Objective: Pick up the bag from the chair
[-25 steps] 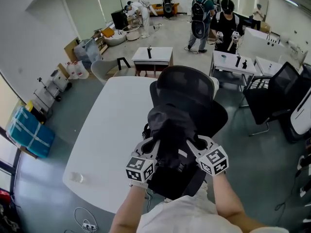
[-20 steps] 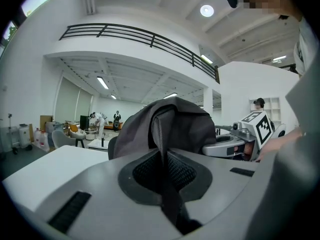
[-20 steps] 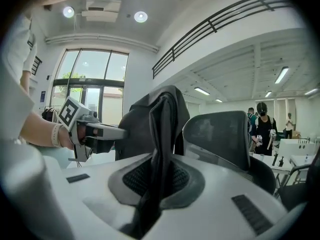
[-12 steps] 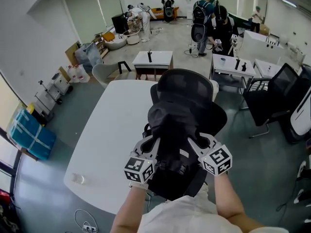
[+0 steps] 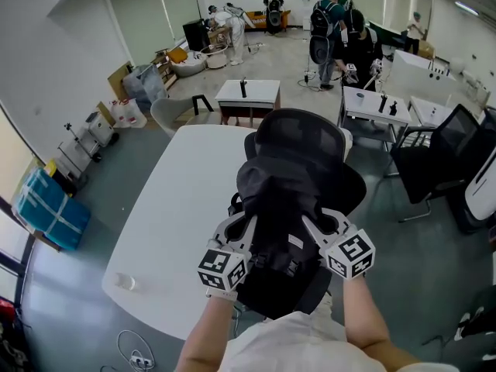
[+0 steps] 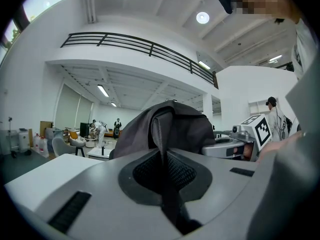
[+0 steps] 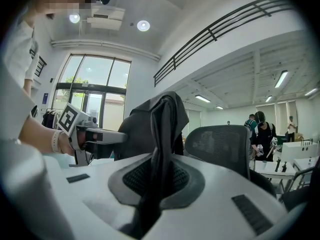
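Observation:
A black bag (image 5: 280, 231) hangs in the air between my two grippers, in front of the black mesh office chair (image 5: 302, 142). My left gripper (image 5: 246, 229) is shut on the bag's left strap, a dark band (image 6: 162, 156) pinched between its jaws. On the other side my right gripper (image 5: 311, 227) is shut on the bag's right strap (image 7: 160, 149). In the left gripper view the bag's dark grey body (image 6: 170, 129) rises above the jaws. The right gripper view has the chair's mesh back (image 7: 217, 146) just behind the bag (image 7: 150, 126).
A white table (image 5: 182, 215) lies to the left of the chair, with a small clear cup (image 5: 124, 282) near its front corner. Other desks (image 5: 248, 93) and black chairs (image 5: 434, 157) stand behind and to the right. Several people (image 5: 325, 29) work at the far end.
Both grippers and the bag have risen a little together; the bag sits slightly higher against the chair. Both grips are unchanged.

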`<state>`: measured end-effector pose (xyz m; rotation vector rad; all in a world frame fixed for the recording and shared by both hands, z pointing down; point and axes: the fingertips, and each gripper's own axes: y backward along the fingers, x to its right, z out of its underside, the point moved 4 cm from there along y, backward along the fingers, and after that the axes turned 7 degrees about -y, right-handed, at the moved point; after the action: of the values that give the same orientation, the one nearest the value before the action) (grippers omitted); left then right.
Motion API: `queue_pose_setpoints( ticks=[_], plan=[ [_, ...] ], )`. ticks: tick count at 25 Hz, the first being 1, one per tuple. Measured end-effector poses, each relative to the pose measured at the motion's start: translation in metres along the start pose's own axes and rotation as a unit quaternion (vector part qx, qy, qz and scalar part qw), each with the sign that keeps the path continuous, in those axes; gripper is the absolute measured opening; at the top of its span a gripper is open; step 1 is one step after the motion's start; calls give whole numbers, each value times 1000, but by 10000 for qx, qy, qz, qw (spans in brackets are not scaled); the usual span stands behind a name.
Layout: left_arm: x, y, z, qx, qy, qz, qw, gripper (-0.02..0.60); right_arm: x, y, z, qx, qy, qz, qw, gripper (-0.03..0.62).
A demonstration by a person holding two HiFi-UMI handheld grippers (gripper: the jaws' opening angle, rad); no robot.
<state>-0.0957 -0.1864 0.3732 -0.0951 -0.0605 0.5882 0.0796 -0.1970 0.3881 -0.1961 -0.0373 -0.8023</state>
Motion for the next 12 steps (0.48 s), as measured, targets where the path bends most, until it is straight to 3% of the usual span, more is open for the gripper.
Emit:
queue_pose_setpoints(
  ticks=[12],
  plan=[
    [-4,-1,-2,74,117,-12,9999,35,2,-4,-4,60,-66,-87,9999,43]
  ],
)
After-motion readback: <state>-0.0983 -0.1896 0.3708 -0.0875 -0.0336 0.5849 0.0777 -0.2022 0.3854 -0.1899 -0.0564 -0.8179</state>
